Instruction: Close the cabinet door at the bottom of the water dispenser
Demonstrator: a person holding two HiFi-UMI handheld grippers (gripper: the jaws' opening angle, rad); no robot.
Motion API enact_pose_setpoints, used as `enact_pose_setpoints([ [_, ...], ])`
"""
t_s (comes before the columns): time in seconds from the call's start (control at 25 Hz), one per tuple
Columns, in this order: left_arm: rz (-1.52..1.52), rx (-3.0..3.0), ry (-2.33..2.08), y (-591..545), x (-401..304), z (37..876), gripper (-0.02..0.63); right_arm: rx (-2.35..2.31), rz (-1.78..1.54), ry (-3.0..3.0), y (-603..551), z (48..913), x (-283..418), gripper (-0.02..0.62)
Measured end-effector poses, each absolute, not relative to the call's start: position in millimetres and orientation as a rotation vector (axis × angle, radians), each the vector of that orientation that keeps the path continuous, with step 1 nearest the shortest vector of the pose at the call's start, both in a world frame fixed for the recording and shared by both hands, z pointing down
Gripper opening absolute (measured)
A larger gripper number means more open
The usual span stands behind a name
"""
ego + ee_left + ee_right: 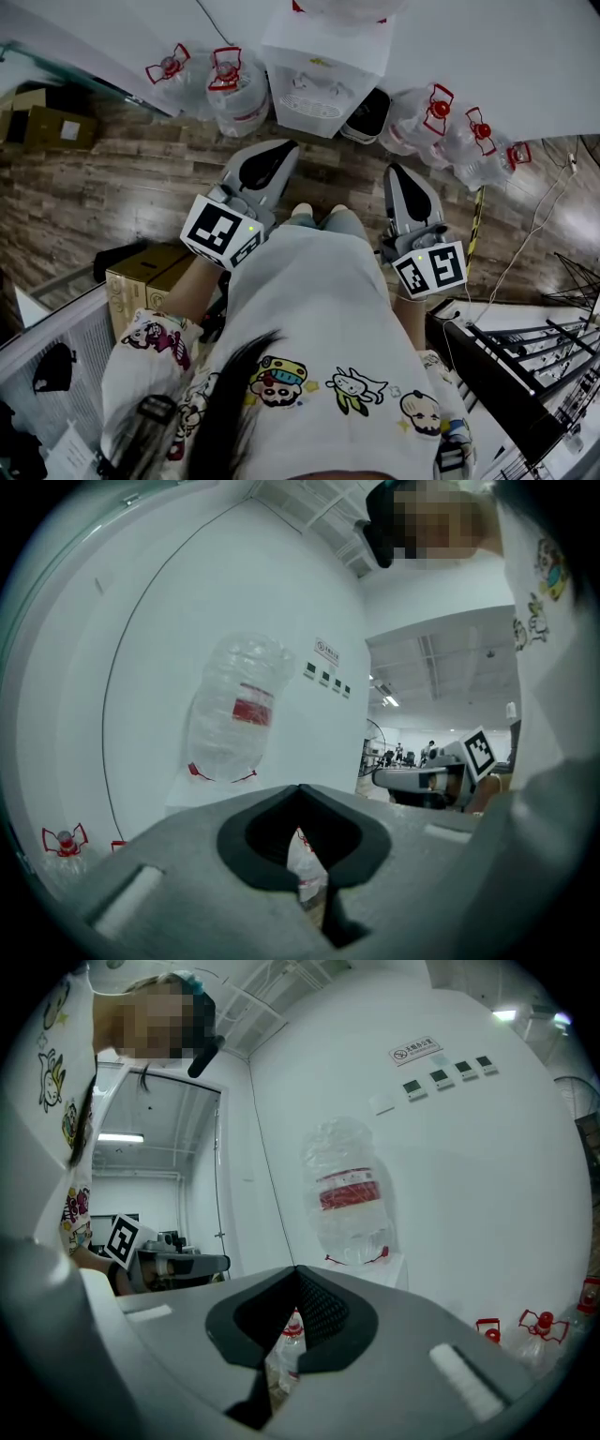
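While the person faces the dispenser (323,66) by the wall, the left gripper (279,150) and right gripper (394,173) sit level at the waist, well short of it. Both have their jaws pressed together on nothing, probably to give blunt tips for pushing. The door (367,114) seems to be the dark panel standing open at the dispenser's lower right.

White T-shirt (319,309) with cartoon prints, long dark hair (234,394), grey left gripper (284,147), grey right gripper (396,170), black-and-white marker cube (222,232) on each
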State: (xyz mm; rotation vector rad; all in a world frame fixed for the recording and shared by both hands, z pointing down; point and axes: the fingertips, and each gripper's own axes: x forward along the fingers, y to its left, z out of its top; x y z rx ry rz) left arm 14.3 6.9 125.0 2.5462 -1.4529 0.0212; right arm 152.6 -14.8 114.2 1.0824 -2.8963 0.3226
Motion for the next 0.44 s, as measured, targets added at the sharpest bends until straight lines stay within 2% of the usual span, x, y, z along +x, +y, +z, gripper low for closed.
enact_pose_setpoints([
  [0.44, 0.077, 2.554, -1.477, 2.4, 3.5, 128.8, 0.000, 1.079, 0.310, -2.890, -15.2, 117.2, 150.2, 0.008],
])
